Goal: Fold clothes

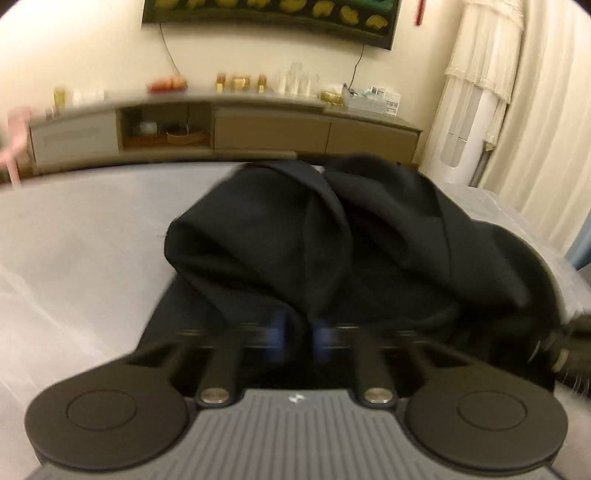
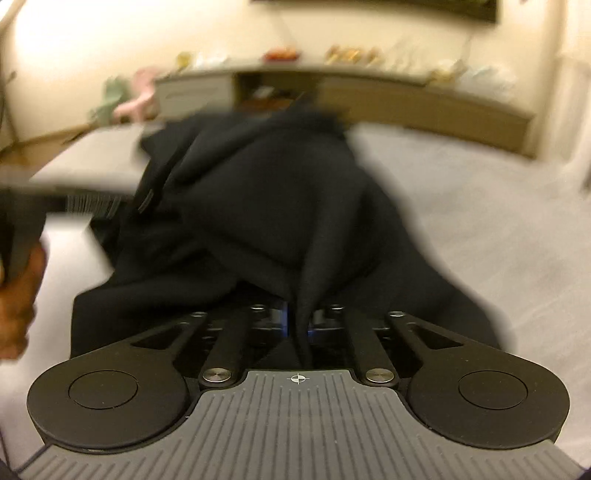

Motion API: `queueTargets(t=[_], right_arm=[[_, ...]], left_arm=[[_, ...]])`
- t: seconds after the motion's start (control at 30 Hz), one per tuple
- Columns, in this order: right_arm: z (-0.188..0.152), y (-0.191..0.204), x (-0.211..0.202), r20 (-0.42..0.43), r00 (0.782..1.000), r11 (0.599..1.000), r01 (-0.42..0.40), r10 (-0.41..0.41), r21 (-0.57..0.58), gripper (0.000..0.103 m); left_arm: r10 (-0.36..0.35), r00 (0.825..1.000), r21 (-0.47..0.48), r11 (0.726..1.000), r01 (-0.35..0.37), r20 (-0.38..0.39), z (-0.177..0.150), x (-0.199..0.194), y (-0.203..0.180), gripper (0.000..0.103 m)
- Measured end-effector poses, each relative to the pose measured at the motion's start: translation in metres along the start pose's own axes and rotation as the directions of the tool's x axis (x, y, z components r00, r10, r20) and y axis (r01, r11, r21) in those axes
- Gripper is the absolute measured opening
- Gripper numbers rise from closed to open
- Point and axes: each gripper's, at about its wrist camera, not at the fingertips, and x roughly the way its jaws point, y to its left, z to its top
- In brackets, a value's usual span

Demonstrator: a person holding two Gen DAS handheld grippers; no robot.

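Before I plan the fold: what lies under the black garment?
The black garment lies bunched on a pale grey sheet. Anything beneath its folds is covered.

A home living room: a long, low tan-and-grey sideboard (image 1: pixel 229 125) with drawers carries jars and glasses, a dark framed picture (image 1: pixel 269 14) hangs above it, and cream curtains (image 1: pixel 546 110) hang beside.

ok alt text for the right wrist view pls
The right gripper, jaws shut on a fold of a black garment, which lies bunched on a pale grey bed. A hand shows at the left edge; a blurred sideboard lines the far wall.
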Motion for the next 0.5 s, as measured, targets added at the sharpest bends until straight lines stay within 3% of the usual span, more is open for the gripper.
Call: queueTargets(t=[0.1,0.17,0.27,0.33,0.4,0.5], right_arm=[[0.007,-0.052,-0.011,0.087,0.979,0.982,0.177,-0.182,0.064,0.003],[0.009,-0.096,-0.013,0.082,0.961,0.955,0.251,-0.266,0.156,0.003],[0.004,-0.150,-0.016,0.018,0.933,0.892,0.339,-0.360,0.299,0.003],[-0.003,-0.173,-0.019,-0.030,0.945,0.849,0.306,-0.326,0.431,0.004],[-0.007,-0.175,-0.023,-0.023,0.960,0.818,0.249,-0.278,0.519,0.019],[-0.006,-0.147,-0.035,0.083,0.951,0.837,0.217,-0.297,0.502,0.044]], left_arm=[[-0.079,0.995,0.020,0.997,0.078,0.062,0.002,-0.024,-0.002,0.005],[-0.128,0.987,0.045,0.991,0.124,0.098,0.000,-0.041,-0.003,0.004],[-0.205,0.977,0.098,0.975,0.198,0.061,-0.016,-0.054,-0.001,0.003],[-0.249,0.968,0.140,0.960,0.244,0.019,-0.027,-0.059,-0.003,0.002],[-0.257,0.966,0.173,0.952,0.252,0.007,-0.036,-0.065,-0.013,0.002],[-0.244,0.969,0.160,0.958,0.236,0.030,-0.039,-0.077,-0.023,0.002]])
